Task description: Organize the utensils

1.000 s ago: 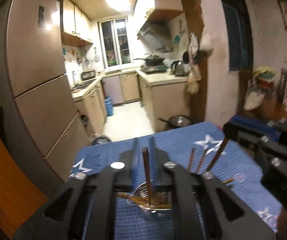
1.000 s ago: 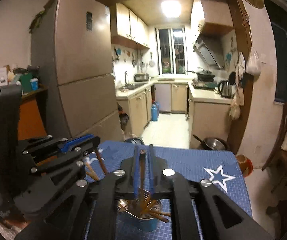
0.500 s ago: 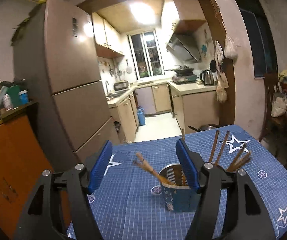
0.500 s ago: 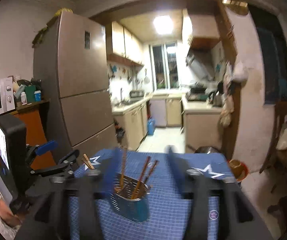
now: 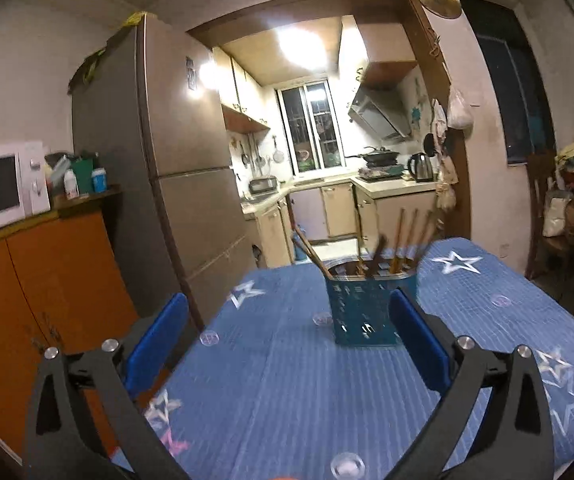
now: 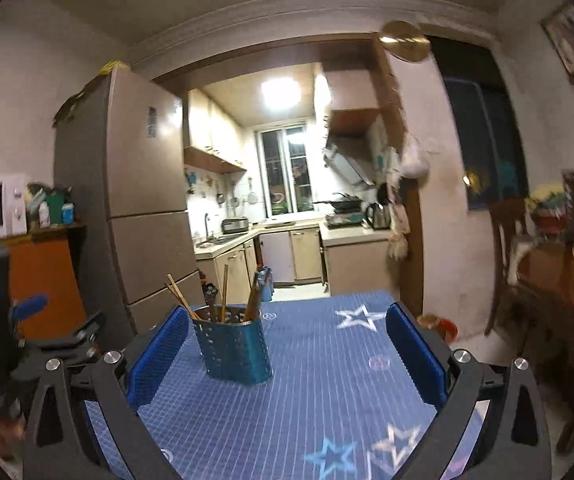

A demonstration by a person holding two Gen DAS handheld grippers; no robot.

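Both grippers stand wide with their jaws opening and nothing between the blue pads: the left gripper (image 5: 287, 344) and the right gripper (image 6: 285, 356) each hang over the near part of the counter (image 5: 287, 400), which is covered in a blue starred cloth. Farther on, a perforated metal utensil holder (image 6: 233, 346) stands upright on the cloth, apart from both grippers, with wooden chopsticks (image 6: 223, 292) leaning inside it. Beyond the counter stands a tall fridge (image 5: 183, 184).
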